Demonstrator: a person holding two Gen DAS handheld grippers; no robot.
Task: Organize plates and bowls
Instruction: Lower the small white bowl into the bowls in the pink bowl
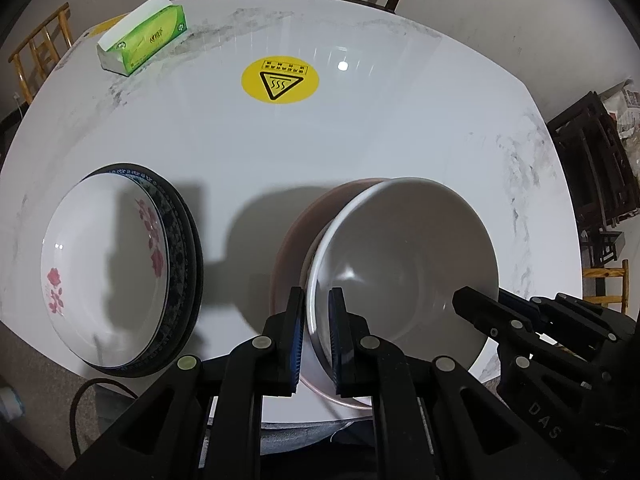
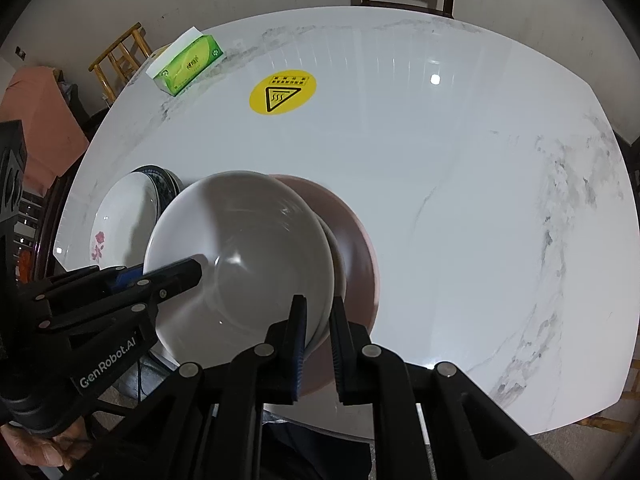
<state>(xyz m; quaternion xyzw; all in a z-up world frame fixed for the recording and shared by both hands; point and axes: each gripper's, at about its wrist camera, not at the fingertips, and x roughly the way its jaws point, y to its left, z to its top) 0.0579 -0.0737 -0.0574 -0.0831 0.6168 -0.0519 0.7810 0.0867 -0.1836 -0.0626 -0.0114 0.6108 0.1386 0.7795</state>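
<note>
At the left of the counter (image 1: pixel 360 128) sits a plate stack: a white flowered plate (image 1: pixel 104 264) nested on dark blue-patterned plates (image 1: pixel 188 256). Nothing lies in the top plate. To its right, near the counter's front edge, a white bowl (image 1: pixel 400 256) is held above or in a pinkish-brown bowl (image 1: pixel 304 232); whether the two touch cannot be told. The white bowl is empty.

The left tool (image 1: pixel 317 336) is clamped on the white bowl's left rim, one finger outside and one inside. The right tool (image 2: pixel 318 340) pinches the opposite rim the same way, and may also catch a second white rim just beneath; that part is unclear.

Risks, as I judge them: both grips are thin pinches on a smooth glazed rim, so uneven pull from either hand could tilt the bowl and let it slip. If a nested bowl is riding along, it could drop free and chip. The bowls sit close to the front edge, so a slip there may send one off the counter. Swinging left too low could knock the plate stack.

Far back left lies a green tissue box (image 1: pixel 144 40); a yellow sticker (image 1: pixel 280 80) marks the middle.
</note>
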